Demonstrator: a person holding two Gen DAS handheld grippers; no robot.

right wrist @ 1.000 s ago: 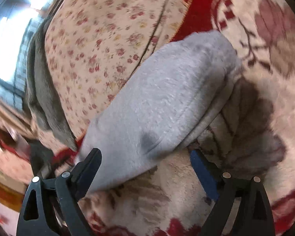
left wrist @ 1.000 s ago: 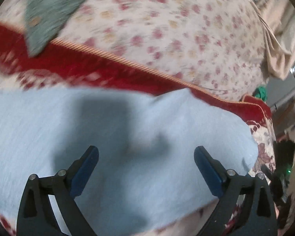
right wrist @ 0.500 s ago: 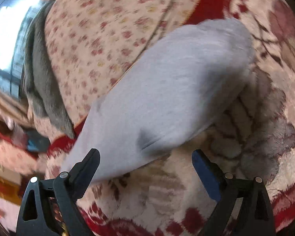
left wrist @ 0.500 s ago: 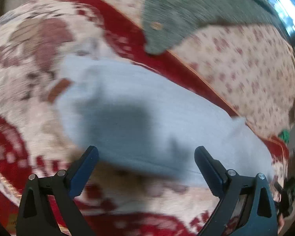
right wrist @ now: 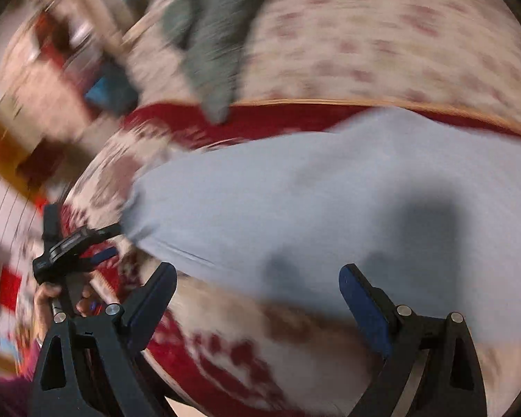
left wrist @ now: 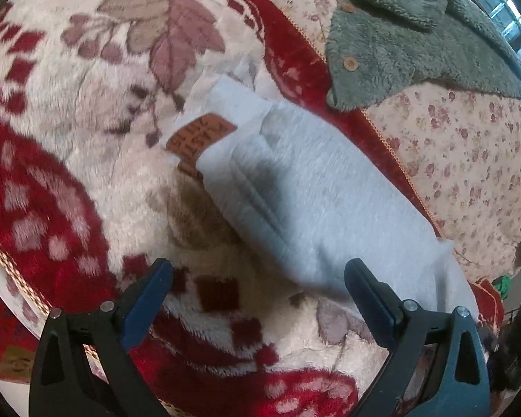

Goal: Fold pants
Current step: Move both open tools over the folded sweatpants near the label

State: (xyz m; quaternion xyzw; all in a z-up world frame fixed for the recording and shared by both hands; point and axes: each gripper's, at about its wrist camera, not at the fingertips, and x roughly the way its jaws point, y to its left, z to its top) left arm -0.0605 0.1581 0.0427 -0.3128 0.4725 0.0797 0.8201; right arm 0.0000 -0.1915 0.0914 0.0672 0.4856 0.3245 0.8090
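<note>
left wrist view: the left tongs (left wrist: 257, 274) are spread and empty above the plush red-and-cream blanket (left wrist: 87, 180). the pale grey pants (left wrist: 316, 205) lie folded into a long bundle on it, orange label (left wrist: 199, 137) at the far end, a green fleece (left wrist: 406, 38) just beyond.

right wrist view, blurred: the right tongs (right wrist: 257, 278) are spread too, empty, over the pants (right wrist: 330, 201). a careless pinch on the top layer alone would likely pull the fold open.

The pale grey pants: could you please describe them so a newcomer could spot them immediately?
On the plush red-and-cream floral blanket lies a long folded bundle of pale grey fleece pants. Unlike the nearby green fleece jacket with wooden buttons, it carries an orange-brown rectangular patch.
</note>
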